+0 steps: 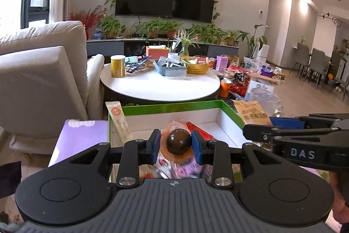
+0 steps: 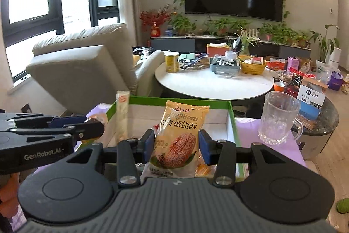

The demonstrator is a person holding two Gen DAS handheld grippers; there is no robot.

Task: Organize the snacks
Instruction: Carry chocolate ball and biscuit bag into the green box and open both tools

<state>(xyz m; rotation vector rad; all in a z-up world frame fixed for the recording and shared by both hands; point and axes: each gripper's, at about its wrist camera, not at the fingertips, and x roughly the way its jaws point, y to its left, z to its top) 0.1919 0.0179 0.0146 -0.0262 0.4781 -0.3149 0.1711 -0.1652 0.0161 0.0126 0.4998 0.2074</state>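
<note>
My left gripper's [image 1: 176,143] fingers [image 1: 155,145] are closed narrow on a brown ball-shaped snack [image 1: 178,141] in a clear orange-edged wrapper, one blue pad against each side of it. My right gripper's [image 2: 176,144] fingers [image 2: 205,145] are clamped on a yellow cracker packet [image 2: 177,139], which stands upright between the pads with its top edge free above them. Both snacks hang over the green-rimmed box [image 1: 174,105], which sits on a purple mat [image 1: 80,137] on the desk. The packet's lower end is cut off by my own gripper body, and what lies in the box beneath is a blur of red and pink wrappers I cannot tell apart. A long pale packet [image 2: 122,115] leans at the box's left corner. A clear glass mug [image 2: 279,119] stands just right of the box. The round white desk [image 2: 213,84] beyond is crowded with baskets and a yellow can [image 2: 171,62], too small to read.
</note>
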